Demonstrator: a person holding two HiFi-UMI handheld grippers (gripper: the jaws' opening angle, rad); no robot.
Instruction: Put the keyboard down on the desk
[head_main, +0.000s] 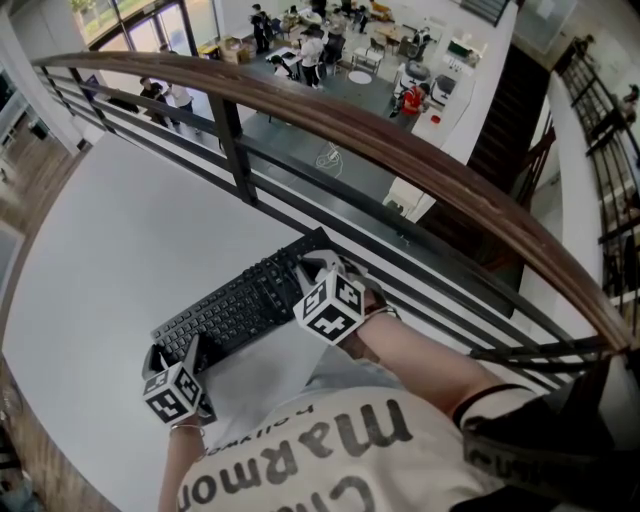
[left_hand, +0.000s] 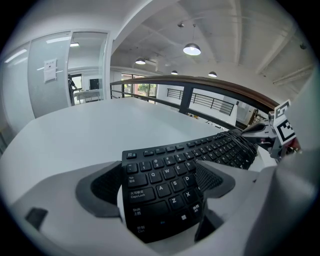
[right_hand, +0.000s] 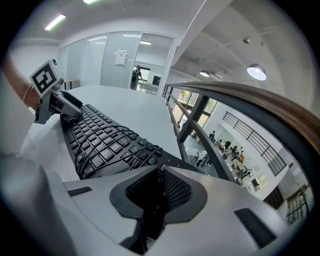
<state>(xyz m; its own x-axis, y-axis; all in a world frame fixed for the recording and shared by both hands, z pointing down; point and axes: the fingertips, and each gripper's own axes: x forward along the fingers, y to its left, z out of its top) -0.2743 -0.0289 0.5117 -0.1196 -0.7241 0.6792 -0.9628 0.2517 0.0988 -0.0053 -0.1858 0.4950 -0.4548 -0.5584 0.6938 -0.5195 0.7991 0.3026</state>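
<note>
A black keyboard (head_main: 235, 310) with its cable (right_hand: 112, 145) wound round its right half hangs just over the white desk (head_main: 130, 230), held at both ends. My left gripper (head_main: 172, 352) straddles its left end, jaws spread wide, with a pad against each long edge. In the left gripper view the keyboard (left_hand: 165, 180) fills the gap between the pads. My right gripper (head_main: 310, 265) is shut on the thin right end of the keyboard (right_hand: 100, 137), which runs in between the closed pads (right_hand: 172, 190). I cannot tell whether the keyboard touches the desk.
A wooden handrail (head_main: 400, 150) on black bars (head_main: 232, 150) runs along the desk's far edge, close to the keyboard's right end. Beyond it is a drop to a lower floor with people and furniture (head_main: 320, 50). The desk widens to the left.
</note>
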